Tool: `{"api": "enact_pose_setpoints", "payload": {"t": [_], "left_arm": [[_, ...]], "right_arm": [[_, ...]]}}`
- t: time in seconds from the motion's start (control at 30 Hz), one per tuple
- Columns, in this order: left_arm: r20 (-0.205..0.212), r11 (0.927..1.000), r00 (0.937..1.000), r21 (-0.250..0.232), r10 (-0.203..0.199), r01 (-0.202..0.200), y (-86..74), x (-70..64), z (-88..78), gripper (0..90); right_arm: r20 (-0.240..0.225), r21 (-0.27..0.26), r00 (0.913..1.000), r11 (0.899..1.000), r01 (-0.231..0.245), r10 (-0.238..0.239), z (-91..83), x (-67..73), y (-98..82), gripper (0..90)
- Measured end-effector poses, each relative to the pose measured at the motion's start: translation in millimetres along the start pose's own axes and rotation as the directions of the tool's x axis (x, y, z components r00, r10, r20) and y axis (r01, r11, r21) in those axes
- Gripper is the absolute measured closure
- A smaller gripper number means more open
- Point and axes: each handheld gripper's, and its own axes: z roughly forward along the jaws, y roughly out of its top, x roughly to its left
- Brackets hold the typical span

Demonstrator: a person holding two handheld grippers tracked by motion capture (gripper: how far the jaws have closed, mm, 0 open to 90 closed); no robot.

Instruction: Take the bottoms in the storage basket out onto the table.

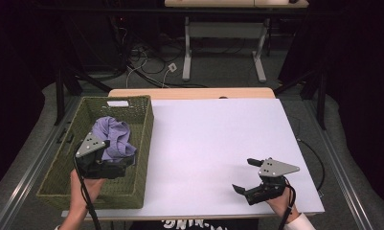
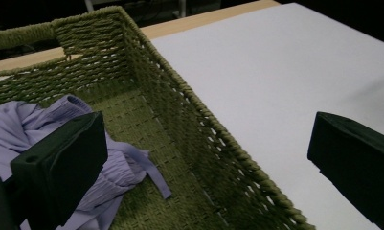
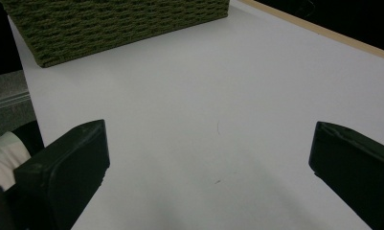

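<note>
A crumpled lilac cloth (image 1: 114, 136) is seen lying in a woven green basket (image 1: 142, 143), just ahead of and below the left tongs (image 1: 114, 165), which are held wide open over the near half of the basket with nothing gripped. In the left gripper view, the cloth (image 2: 22, 129) is bunched beside the left-hand jaw, while the other jaw hangs out past the basket wall (image 2: 194, 124), over the white bench (image 2: 276, 72). The cloth is judged to be light, soft and limp, likely to sag and trail once lifted; a raised fold at the top of the heap would best be pinched, rather than the thin strip trailing across the basket floor. Care would be needed that the cloth is not snagged on the rough weave. The right tongs (image 1: 249, 175) are held well apart from the basket, low over the bare bench (image 1: 218, 139), their jaws spread wide and empty. Beyond the bench, cables and another table's legs are visible on the floor.
</note>
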Motion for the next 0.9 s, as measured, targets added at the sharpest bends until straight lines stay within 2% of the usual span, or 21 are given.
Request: {"api": "enact_pose_setpoints", "payload": {"t": [0.17,0.27,0.3,0.5,0.67,0.73,0.83,0.9], "left_arm": [[0.013,0.9988,0.9998,0.048,-0.015,0.014,3.4,9.4,7.6,0.0],[0.004,0.9977,0.9999,0.065,-0.016,0.015,7.6,15.2,10.0,0.0],[0.009,0.9965,0.9996,0.079,-0.027,0.026,9.6,18.8,12.2,0.0],[-0.025,0.9917,0.9997,0.128,0.0,0.003,14.2,27.0,19.2,0.0],[-0.048,0.99,0.9988,0.141,0.012,-0.005,22.7,36.0,21.5,0.0],[-0.05,0.9896,0.9988,0.144,0.003,0.004,27.1,41.1,23.7,0.0],[-0.048,0.989,0.9983,0.143,-0.031,0.038,37.9,52.0,26.0,0.0],[-0.054,0.9881,0.9981,0.149,-0.031,0.039,39.7,54.8,27.2,0.0]], "right_arm": [[-0.001,0.004,1.0,1.0,0.003,-0.003,0.4,0.4,-0.2,0.0],[-0.002,0.005,1.0,1.0,0.004,-0.004,0.9,0.1,-0.2,0.0],[-0.003,0.009,1.0,1.0,-0.001,0.001,2.1,-0.2,-0.7,0.0],[-0.001,0.006,1.0,1.0,0.003,-0.003,0.9,-0.3,-0.6,0.0],[0.001,0.007,1.0,1.0,0.003,-0.003,1.1,-0.4,-0.4,0.0],[0.0,0.006,1.0,1.0,0.004,-0.004,1.1,-0.2,-0.3,0.0],[0.002,-0.002,1.0,1.0,0.009,-0.009,0.7,-0.2,1.1,0.0],[0.002,-0.003,1.0,1.0,0.006,-0.006,0.3,-0.4,1.3,0.0]]}}
